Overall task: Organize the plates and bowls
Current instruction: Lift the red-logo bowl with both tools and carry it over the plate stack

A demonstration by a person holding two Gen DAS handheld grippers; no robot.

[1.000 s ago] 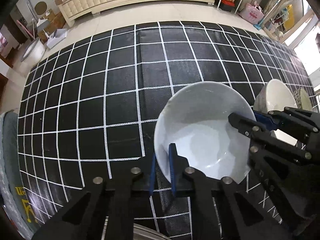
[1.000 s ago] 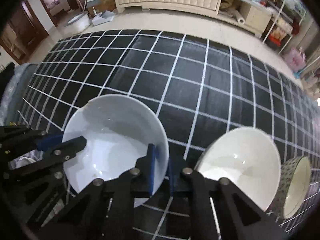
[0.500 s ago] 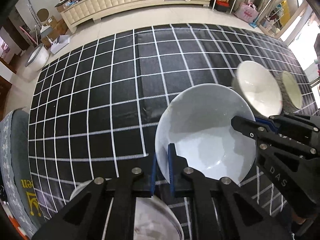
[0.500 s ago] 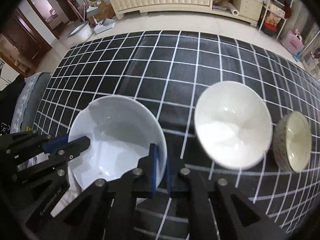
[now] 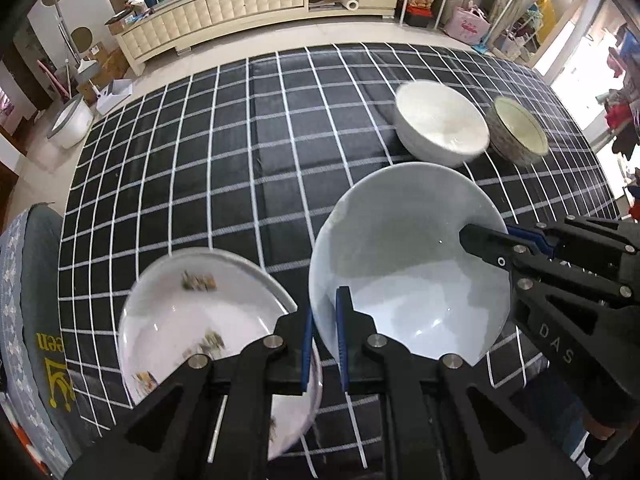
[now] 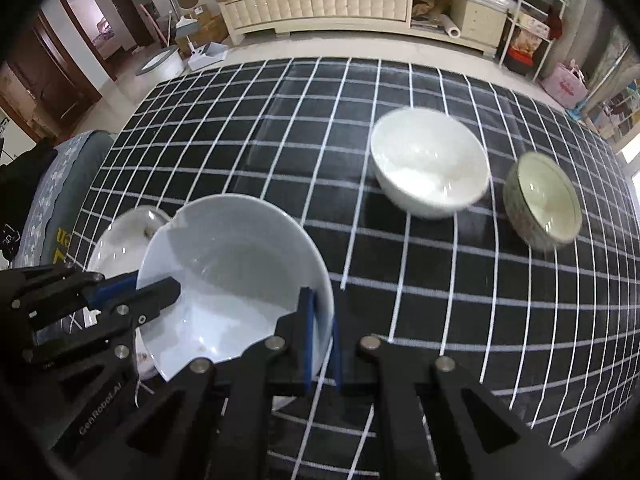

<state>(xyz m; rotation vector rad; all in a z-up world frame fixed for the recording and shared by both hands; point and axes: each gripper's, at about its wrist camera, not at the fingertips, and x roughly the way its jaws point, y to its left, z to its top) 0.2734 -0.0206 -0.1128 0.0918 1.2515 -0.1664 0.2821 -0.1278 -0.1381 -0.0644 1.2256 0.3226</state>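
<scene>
Both grippers [image 5: 323, 336] [image 6: 320, 344] on raised bowl [image 5: 404, 264]

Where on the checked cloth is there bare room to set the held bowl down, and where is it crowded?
Bare: the wide far-left stretch of the checked cloth, between the plate and the far edge, and the middle strip left of the white bowl. Crowded: the right side, where the white bowl and patterned bowl sit close together, and the near-left corner under the held bowl.

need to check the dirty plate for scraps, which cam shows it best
The left wrist view: the dirty plate lies open on the checked tablecloth, with food scraps visible on it. In the right wrist view, only a sliver of it shows behind the held white bowl.
</scene>
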